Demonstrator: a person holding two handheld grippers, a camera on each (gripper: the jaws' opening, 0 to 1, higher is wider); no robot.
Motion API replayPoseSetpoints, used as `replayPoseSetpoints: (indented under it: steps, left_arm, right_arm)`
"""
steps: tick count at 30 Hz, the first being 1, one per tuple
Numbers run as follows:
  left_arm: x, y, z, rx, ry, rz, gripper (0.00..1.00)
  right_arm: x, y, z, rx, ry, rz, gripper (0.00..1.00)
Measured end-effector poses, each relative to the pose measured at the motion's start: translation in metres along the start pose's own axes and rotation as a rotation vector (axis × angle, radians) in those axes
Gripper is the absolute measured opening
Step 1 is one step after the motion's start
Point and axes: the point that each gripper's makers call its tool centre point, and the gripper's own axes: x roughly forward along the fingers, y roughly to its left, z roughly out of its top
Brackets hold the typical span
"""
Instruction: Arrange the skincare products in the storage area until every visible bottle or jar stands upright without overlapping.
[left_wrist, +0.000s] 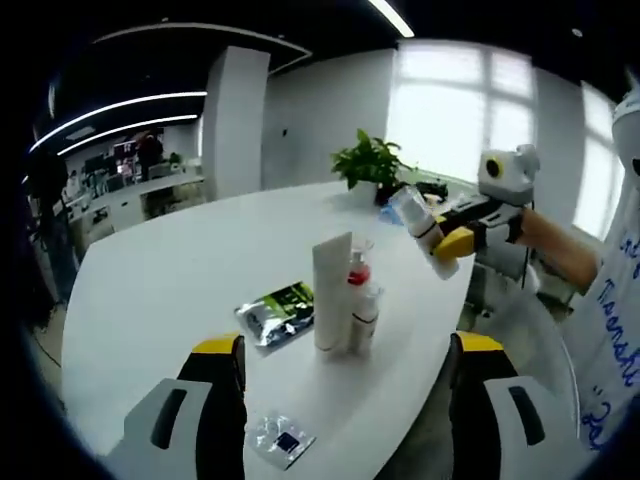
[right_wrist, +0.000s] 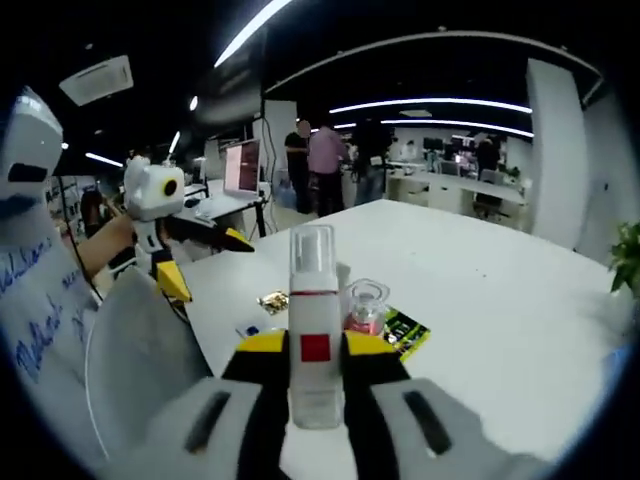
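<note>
Foam-pump bottle (right_wrist: 315, 340) sits clamped at mid-body in our right tongs (right_wrist: 315, 375), held in the air above the white table (left_wrist: 200, 260). Our left tongs (left_wrist: 345, 385) hang released, holding nothing. On the table a tall white tube (left_wrist: 331, 292), a red-capped bottle (left_wrist: 357, 300) and a small clear bottle (left_wrist: 368, 315) stand touching, beside a flat sachet (left_wrist: 278, 312). We judge the bottle light, stiff and slick, top-heavy at its pump; a low grip suits it best.

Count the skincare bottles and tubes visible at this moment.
4. A white tube, a red-pump bottle and a small clear bottle stand clustered mid-table. A foam-pump bottle is held in the right claw. Others may hide behind the tube.
</note>
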Motion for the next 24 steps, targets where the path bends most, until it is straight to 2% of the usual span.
replayPoseSetpoints:
  steps: [4,5,6,7,10,15,19,24]
  left_arm:
    - [-0.001,-0.001,0.007,-0.028,-0.044,-0.001,0.72]
    - [-0.001,-0.003,0.009,-0.057,-0.058,-0.008,0.71]
    - [-0.001,-0.004,0.007,-0.115,-0.054,-0.019,0.72]
    - [0.000,-0.004,0.006,-0.138,-0.049,-0.023,0.72]
    - [0.001,-0.001,0.009,-0.141,-0.078,-0.016,0.66]
    - [0.004,-0.005,0.017,-0.218,-0.140,-0.037,0.61]
    - [0.005,-0.004,0.024,-0.217,-0.187,-0.014,0.54]
    - [0.009,-0.008,0.028,-0.260,-0.207,-0.041,0.54]
  right_arm:
    - [0.009,0.010,-0.004,0.024,-0.007,0.015,0.19]
    - [0.012,0.013,-0.005,0.033,-0.009,0.020,0.19]
    - [0.014,0.015,-0.007,0.035,-0.006,0.025,0.19]
    - [0.018,0.018,-0.008,0.036,-0.004,0.027,0.19]
    - [0.026,0.026,-0.011,0.040,0.002,0.038,0.19]
    - [0.040,0.040,-0.010,0.050,0.002,0.068,0.19]
    - [0.050,0.048,-0.010,0.045,0.010,0.085,0.19]
    - [0.059,0.056,-0.008,0.060,0.005,0.102,0.19]
